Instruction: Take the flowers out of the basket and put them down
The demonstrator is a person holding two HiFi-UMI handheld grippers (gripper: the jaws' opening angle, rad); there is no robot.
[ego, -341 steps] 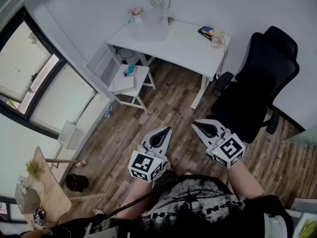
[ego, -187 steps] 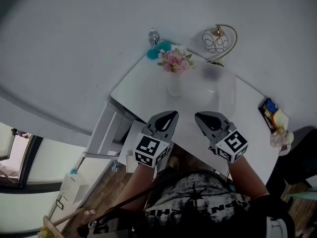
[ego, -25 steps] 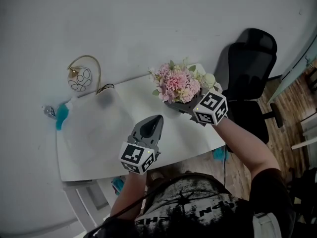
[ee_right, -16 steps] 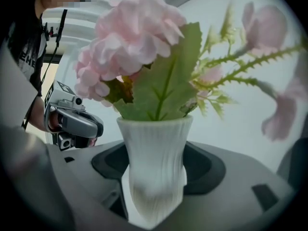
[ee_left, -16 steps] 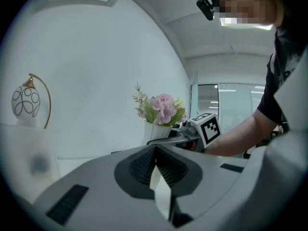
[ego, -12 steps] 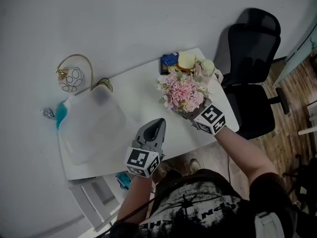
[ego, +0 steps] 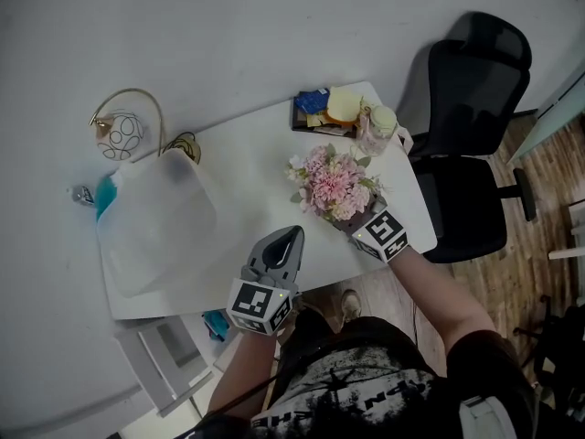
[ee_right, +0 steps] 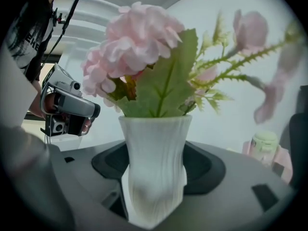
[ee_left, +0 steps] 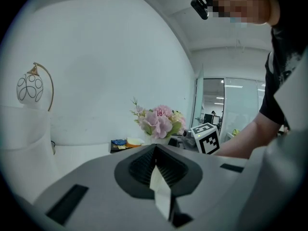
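Here, far left on the white desk [ego: 247,167]: a lamp [ego: 119,135] with a gold hoop. Just beside it is the basket [ego: 155,222], a pale translucent tub; nothing shows inside it from the head view. Left gripper [ego: 287,241] hovers over the desk's near edge, right of the basket. Its own view shows the jaws pressed together with nothing between them. It is idle and points toward the flowers.

Centre-right: flowers [ego: 335,183], a pink bunch with green leaves, standing in a ribbed white vase [ee_right: 155,160]. They are well apart from the basket, so the lifting-out part looks done. Right gripper [ee_right: 155,201] has the vase low down, jaws closed against its sides, vase upright. Cannot tell whether the base touches the desk: the head view hides it under the blooms, and the right gripper view shows no tabletop below.

Further right: a dark tray [ego: 315,112] of small items and a jar [ego: 377,126] near the desk's far corner, both close to the bunch. Black chair [ego: 471,126] beyond the edge.

Judgement: the put-down step is in hand. The next move calls for lowering straight until the base sits flat. Then open the jaws slowly and back off toward the person without nudging the vase. The load looks top-heavy; keep clear of the jar.
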